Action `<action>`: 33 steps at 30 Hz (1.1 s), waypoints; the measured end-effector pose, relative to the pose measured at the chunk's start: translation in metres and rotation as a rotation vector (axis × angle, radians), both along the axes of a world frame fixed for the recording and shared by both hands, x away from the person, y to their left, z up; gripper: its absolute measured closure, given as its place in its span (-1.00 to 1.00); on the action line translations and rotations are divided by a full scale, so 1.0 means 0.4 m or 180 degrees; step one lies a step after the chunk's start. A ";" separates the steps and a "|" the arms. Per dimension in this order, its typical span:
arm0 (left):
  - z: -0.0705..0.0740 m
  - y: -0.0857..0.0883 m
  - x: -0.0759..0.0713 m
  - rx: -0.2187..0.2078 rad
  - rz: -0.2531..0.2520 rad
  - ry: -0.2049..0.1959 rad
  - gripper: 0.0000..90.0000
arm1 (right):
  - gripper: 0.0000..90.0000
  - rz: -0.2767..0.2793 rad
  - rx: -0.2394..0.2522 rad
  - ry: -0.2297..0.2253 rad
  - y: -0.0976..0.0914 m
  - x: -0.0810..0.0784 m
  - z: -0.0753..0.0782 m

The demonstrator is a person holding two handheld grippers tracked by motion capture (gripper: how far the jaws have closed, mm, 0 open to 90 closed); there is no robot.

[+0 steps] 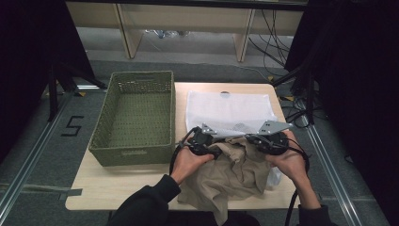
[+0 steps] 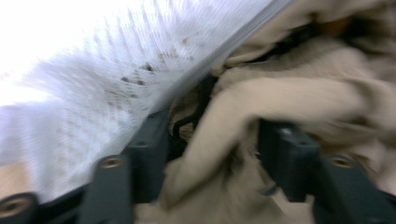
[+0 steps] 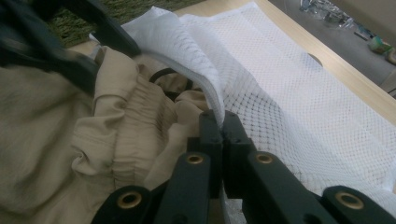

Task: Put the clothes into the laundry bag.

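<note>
Two grippers work near the table's (image 1: 117,188) front edge: the right gripper (image 3: 219,122) is clamped on the white mesh bag's (image 3: 299,79) hem, while the left gripper (image 2: 210,154), jaws apart, seemingly straddles the beige garment (image 1: 235,174). Keep the bag mouth lifted and feed cloth in gradually.

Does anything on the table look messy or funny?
Yes. The crumpled beige cloth garment lies in a heap at the near edge of the table, one corner hanging over it. The white mesh laundry bag lies flat behind, its near edge lifted. The green woven basket sits straight. Nothing looks spilled or broken.
</note>
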State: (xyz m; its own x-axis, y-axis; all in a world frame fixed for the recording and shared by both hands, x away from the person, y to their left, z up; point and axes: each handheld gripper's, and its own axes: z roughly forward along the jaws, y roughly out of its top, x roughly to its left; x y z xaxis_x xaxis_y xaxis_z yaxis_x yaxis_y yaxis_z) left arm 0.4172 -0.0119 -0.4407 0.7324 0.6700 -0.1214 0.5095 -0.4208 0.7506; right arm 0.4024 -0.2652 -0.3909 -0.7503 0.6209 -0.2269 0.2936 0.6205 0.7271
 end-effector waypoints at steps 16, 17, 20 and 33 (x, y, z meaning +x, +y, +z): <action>-0.013 -0.072 -0.042 -0.0132 -0.0371 -0.0081 -0.72 | 1.00 0.0012 -0.0012 0.0028 0.000 0.003 -0.005; -0.015 -0.082 -0.043 -0.0148 -0.0373 -0.0053 -0.73 | 1.00 0.0020 -0.0001 0.0052 0.001 0.002 -0.005; -0.013 -0.102 -0.052 -0.0118 -0.0400 -0.0085 -0.83 | 1.00 0.0012 -0.0001 0.0065 0.002 0.004 -0.007; -0.043 -0.113 0.009 0.0047 -0.0193 -0.0366 0.80 | 1.00 0.0015 0.0031 0.0042 -0.003 -0.001 0.004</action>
State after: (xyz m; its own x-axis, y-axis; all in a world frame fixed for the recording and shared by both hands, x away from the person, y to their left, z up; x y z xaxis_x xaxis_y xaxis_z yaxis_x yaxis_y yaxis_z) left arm 0.4210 -0.0570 -0.4580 0.7801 0.6252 -0.0248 0.3938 -0.4597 0.7960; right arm 0.4022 -0.2664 -0.3895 -0.7561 0.6196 -0.2109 0.3005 0.6148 0.7292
